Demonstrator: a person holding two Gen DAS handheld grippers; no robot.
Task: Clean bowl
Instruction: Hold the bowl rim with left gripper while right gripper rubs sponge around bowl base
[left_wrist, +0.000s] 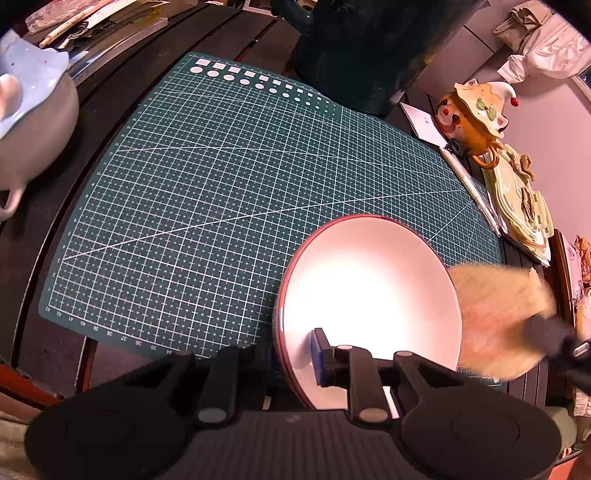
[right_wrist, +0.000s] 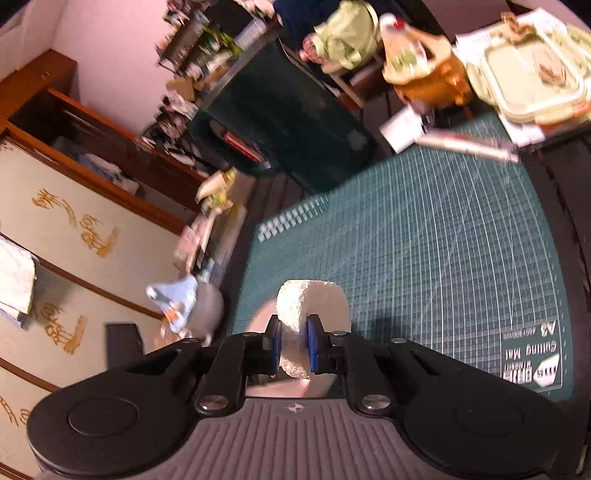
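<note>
A white bowl (left_wrist: 369, 295) with a red rim sits tilted at the near right edge of the green cutting mat (left_wrist: 221, 184). My left gripper (left_wrist: 295, 356) is shut on the bowl's near rim, one blue pad (left_wrist: 319, 354) inside and the other finger outside. A pale yellow sponge (left_wrist: 498, 317), blurred, is at the bowl's right rim, held by my right gripper (left_wrist: 557, 343). In the right wrist view the sponge (right_wrist: 314, 304) is squeezed between the blue pads of the right gripper (right_wrist: 293, 343), above the mat (right_wrist: 424, 240).
A grey pot with a blue lid (left_wrist: 33, 122) stands at the mat's left. An orange cat-shaped jar (left_wrist: 469, 114), a white pen (left_wrist: 469, 184) and stacked green-lidded containers (left_wrist: 517, 199) line the right edge. A dark bulky object (left_wrist: 351, 55) sits behind the mat.
</note>
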